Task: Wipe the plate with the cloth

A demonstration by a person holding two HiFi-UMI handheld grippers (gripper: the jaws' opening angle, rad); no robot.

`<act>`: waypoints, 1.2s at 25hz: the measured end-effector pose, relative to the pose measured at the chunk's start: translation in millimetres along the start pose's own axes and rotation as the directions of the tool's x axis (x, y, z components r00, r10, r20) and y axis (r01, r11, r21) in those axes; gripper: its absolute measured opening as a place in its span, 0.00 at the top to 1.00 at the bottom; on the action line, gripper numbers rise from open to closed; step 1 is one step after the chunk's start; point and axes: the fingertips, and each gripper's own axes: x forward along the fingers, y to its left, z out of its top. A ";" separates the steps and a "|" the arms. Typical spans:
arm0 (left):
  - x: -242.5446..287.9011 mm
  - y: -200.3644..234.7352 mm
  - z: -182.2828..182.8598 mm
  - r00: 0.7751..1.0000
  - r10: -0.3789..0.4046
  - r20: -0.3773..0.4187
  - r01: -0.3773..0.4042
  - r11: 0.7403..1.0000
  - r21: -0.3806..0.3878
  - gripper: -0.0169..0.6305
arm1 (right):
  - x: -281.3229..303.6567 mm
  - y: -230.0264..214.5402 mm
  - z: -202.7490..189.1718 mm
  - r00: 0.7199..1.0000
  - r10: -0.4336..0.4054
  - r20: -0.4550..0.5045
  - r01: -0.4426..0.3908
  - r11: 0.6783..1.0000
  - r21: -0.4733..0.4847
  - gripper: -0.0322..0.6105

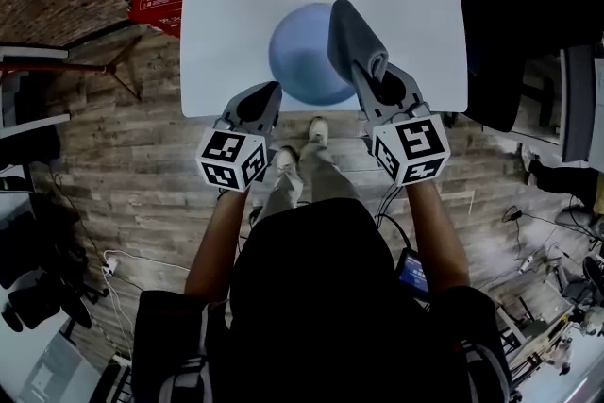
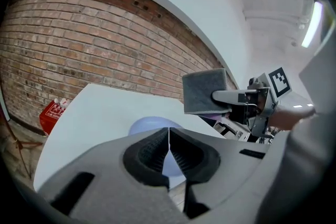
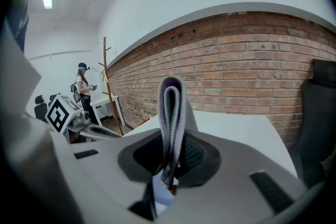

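**Folded cloth gripped above the plate**

The left gripper (image 1: 265, 101) hovers at the near edge of the white worktop (image 1: 226, 5), its fingers pressed together with nothing between them. Just right of it, the blue plate (image 1: 300, 61) lies on the worktop close to that edge. The right gripper (image 1: 374, 78) has its fingers clamped on the folded grey cloth (image 1: 349, 33), which stands up over the plate's right side.

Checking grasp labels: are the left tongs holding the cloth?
No, the left tongs are shut empty; the cloth sits in the right tongs.
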 end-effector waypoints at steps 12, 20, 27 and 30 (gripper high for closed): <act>33.8 20.9 -13.8 0.999 0.049 -0.003 -0.049 0.998 -0.030 0.94 | 23.5 -10.5 -39.0 0.999 0.006 -0.039 -0.005 1.000 0.015 0.87; 48.0 37.8 -34.9 0.996 0.076 -0.051 -0.079 0.995 -0.055 0.94 | 34.5 -9.5 -58.7 0.998 0.028 -0.064 -0.027 1.000 0.014 0.87; 68.7 50.8 -44.4 0.990 0.120 -0.073 -0.125 0.990 -0.068 0.94 | 49.0 -11.5 -71.8 0.994 0.047 -0.098 -0.044 0.998 0.035 0.87; 76.4 56.7 -45.2 0.988 0.128 -0.092 -0.133 0.989 -0.058 0.94 | 52.6 -12.4 -77.6 0.993 0.047 -0.111 -0.043 0.998 0.042 0.87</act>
